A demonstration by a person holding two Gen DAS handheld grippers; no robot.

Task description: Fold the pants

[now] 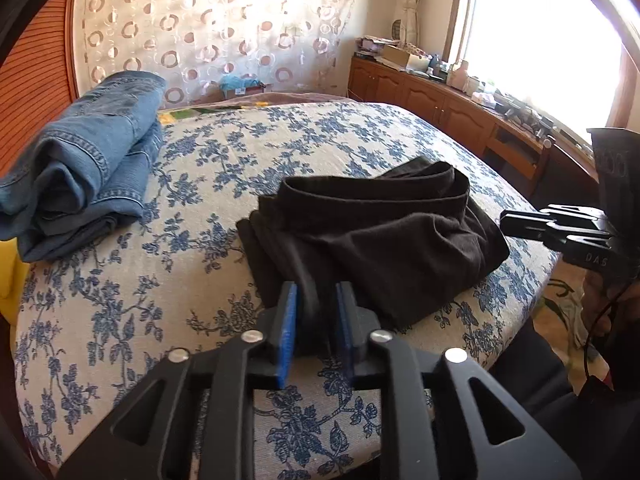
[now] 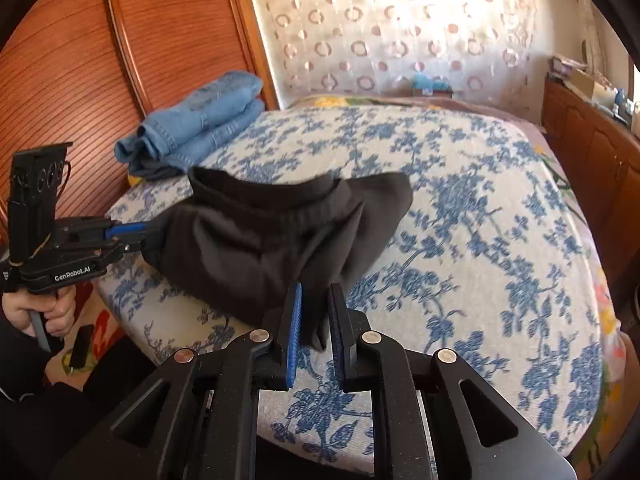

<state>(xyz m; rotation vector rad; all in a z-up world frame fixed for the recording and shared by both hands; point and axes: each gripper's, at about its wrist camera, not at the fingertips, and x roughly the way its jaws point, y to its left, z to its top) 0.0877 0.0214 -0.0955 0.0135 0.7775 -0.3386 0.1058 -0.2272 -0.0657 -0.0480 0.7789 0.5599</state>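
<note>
Black pants point(image 1: 380, 232) lie bunched on the near part of the flowered bed point(image 1: 140, 320). My left gripper point(image 1: 318, 292) has its blue pads a little apart, with a fold at the pants' near left edge lying loosely between them. In the right wrist view the pants point(image 2: 260, 232) spread from the left gripper point(image 2: 150, 236) across to my right gripper point(image 2: 314, 296). That one is shut on a near corner that hangs down between its pads. From the left wrist view, the right gripper point(image 1: 506, 220) reaches in from the right, beside the pants' right edge.
Folded blue jeans point(image 1: 88, 160) point(image 2: 196, 120) sit at the bed's far left by the wooden headboard point(image 2: 60, 80). A wooden cabinet point(image 1: 440, 100) with clutter runs under the window on the right. A hand point(image 2: 56, 312) grips the left tool's handle.
</note>
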